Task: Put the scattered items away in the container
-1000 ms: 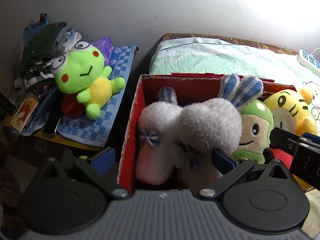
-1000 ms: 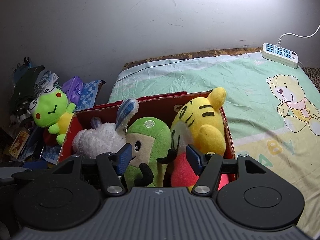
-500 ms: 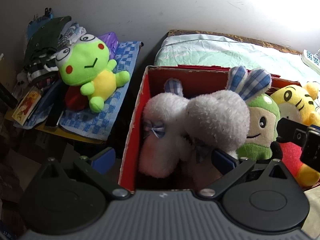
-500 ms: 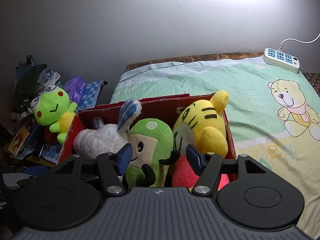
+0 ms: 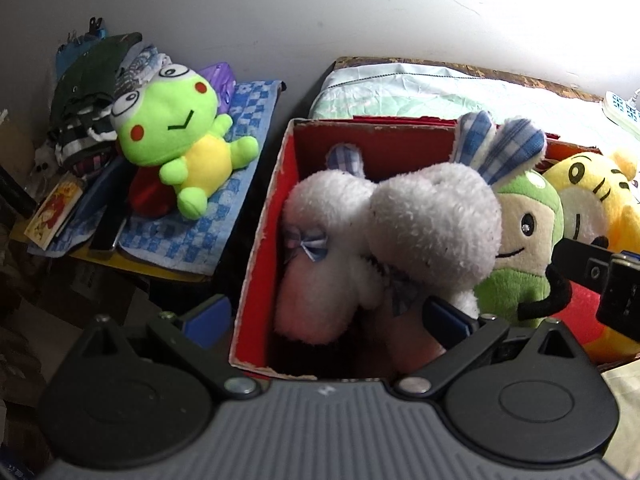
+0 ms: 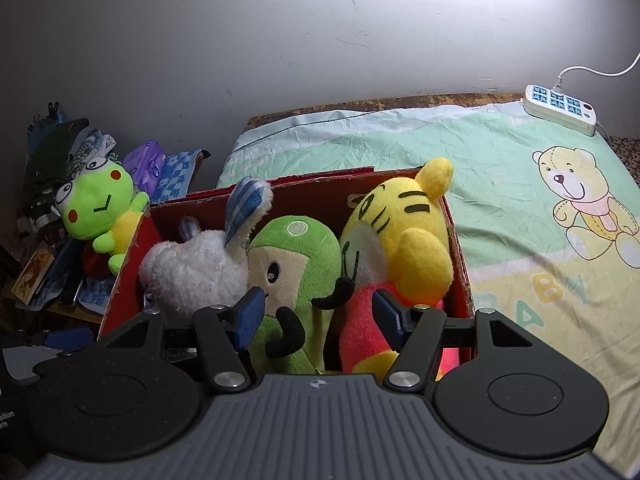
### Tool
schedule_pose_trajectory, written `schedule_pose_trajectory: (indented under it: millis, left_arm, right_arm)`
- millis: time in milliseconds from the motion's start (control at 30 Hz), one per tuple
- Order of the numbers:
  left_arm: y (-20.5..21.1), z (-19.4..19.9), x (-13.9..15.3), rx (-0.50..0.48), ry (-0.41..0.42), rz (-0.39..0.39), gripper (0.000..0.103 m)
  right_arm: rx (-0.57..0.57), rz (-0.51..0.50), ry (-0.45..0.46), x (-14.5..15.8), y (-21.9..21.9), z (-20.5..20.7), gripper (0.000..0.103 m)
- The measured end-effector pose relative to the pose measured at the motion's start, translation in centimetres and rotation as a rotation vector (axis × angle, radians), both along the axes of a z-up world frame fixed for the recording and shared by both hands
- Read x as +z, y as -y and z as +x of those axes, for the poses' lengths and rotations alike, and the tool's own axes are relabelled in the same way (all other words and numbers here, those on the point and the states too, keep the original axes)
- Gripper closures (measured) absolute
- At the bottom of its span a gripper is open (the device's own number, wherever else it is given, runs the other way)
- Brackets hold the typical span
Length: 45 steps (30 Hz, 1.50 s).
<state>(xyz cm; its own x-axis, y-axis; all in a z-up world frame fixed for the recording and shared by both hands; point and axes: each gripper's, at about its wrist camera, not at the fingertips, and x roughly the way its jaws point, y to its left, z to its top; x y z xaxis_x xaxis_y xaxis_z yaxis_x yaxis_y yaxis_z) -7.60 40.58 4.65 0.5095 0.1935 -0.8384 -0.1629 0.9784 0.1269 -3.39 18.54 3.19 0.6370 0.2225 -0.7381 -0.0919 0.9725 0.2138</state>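
A red cardboard box stands on the bed and holds three plush toys: a white rabbit with blue checked ears, a green doll, and a yellow tiger. My left gripper is open, close over the box's left end with nothing between its fingers. My right gripper is open just above the green doll and the tiger, holding nothing. A green frog plush lies outside the box on a blue checked cloth.
The side table left of the box carries folded clothes, a purple pack, a small book and a dark flat object. A white power strip lies at the bed's far right. The bear-print sheet stretches right of the box.
Both grippers have drawn back and up a little from the box, so the toys sit lower in view. The toys have not moved. Both grippers stay open.
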Motion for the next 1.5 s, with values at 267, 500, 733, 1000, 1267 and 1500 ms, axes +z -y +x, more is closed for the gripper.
schedule_pose_trajectory:
  millis: [267, 500, 733, 1000, 1267, 1500]
  left_arm:
    - [0.1, 0.0, -0.2, 0.002, -0.014, 0.001, 0.001]
    - [0.0, 0.0, -0.3, 0.005, -0.010, -0.006, 0.000]
    - [0.0, 0.1, -0.4, 0.012, -0.017, -0.002, 0.000]
    - [0.0, 0.2, -0.4, 0.003, -0.012, -0.002, 0.000]
    - [-0.2, 0.5, 0.5, -0.010, 0.026, -0.016, 0.001]
    - [-0.2, 0.6, 0.6, -0.019, 0.034, -0.028, 0.001]
  right_arm:
    - [0.003, -0.005, 0.006, 0.0, -0.1, 0.0, 0.040]
    - [0.010, -0.003, 0.000, -0.1, -0.3, 0.2, 0.040]
    - [0.006, 0.000, -0.002, -0.2, -0.3, 0.3, 0.040]
    - [0.000, 0.000, 0.009, 0.0, -0.2, 0.4, 0.040]
    - [-0.014, 0.002, 0.035, 0.5, 0.0, 0.2, 0.040]
    - [-0.024, 0.005, 0.041, 0.7, 0.3, 0.0, 0.040]
